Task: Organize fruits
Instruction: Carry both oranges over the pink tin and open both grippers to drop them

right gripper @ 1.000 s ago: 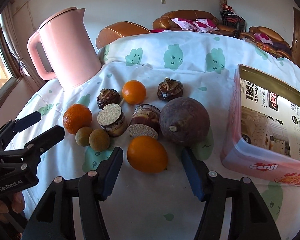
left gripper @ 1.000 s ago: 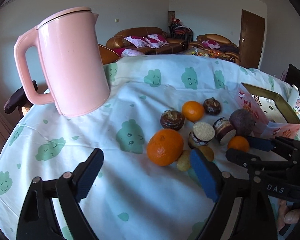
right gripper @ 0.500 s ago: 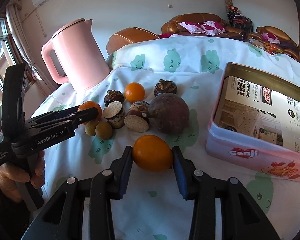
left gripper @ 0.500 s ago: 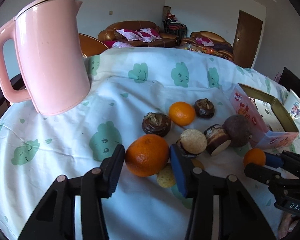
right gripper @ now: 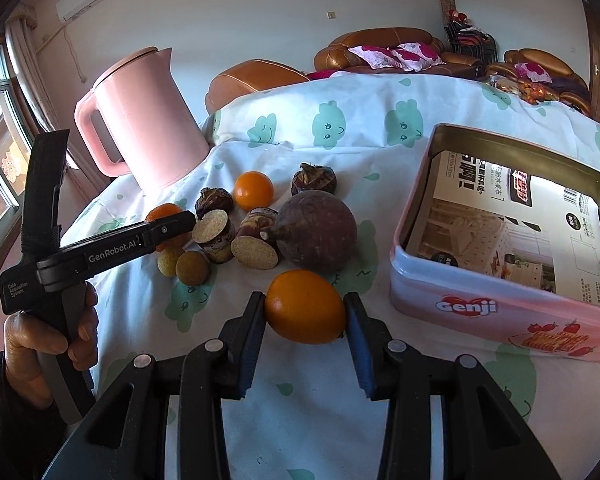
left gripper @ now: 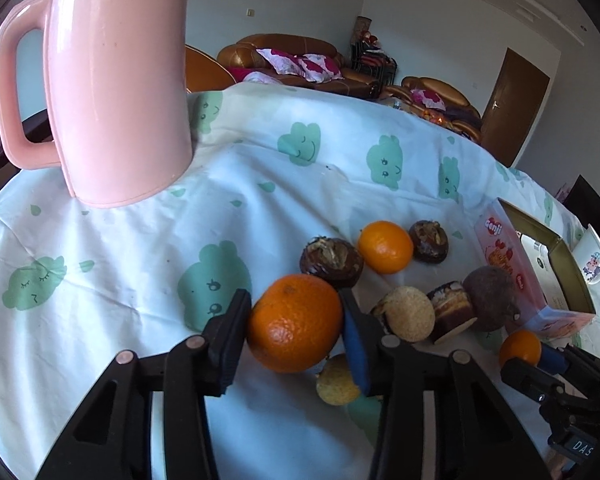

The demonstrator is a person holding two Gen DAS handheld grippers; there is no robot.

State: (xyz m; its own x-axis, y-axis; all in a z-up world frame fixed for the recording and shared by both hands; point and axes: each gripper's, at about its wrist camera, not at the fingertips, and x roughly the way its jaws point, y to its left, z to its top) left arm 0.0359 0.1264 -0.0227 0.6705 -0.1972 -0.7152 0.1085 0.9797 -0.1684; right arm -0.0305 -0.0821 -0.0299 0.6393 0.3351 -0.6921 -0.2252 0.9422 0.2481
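Note:
My left gripper (left gripper: 294, 312) is closing its jaws on a large orange (left gripper: 296, 322), and both pads press its sides on the cloth. My right gripper (right gripper: 305, 308) is shut on a smaller smooth orange (right gripper: 305, 306) just in front of the pile. Behind it lie a round purple fruit (right gripper: 320, 236), a third orange (right gripper: 253, 191), several dark brown water chestnuts (right gripper: 314, 179), some cut flat, and two small yellow-green fruits (right gripper: 192, 267). In the right wrist view the left gripper (right gripper: 172, 224) reaches in from the left and hides most of the large orange.
An open pink Genji tin (right gripper: 500, 312) with printed paper inside stands right of the fruit. A tall pink kettle (left gripper: 112, 92) stands at the back left. A hand (right gripper: 40, 344) holds the left gripper's handle. A small white cup (left gripper: 590, 254) sits beyond the tin.
Both grippers have shut on their oranges: the left came forward and closed from wide open, and the right closed earlier and has since held its orange.

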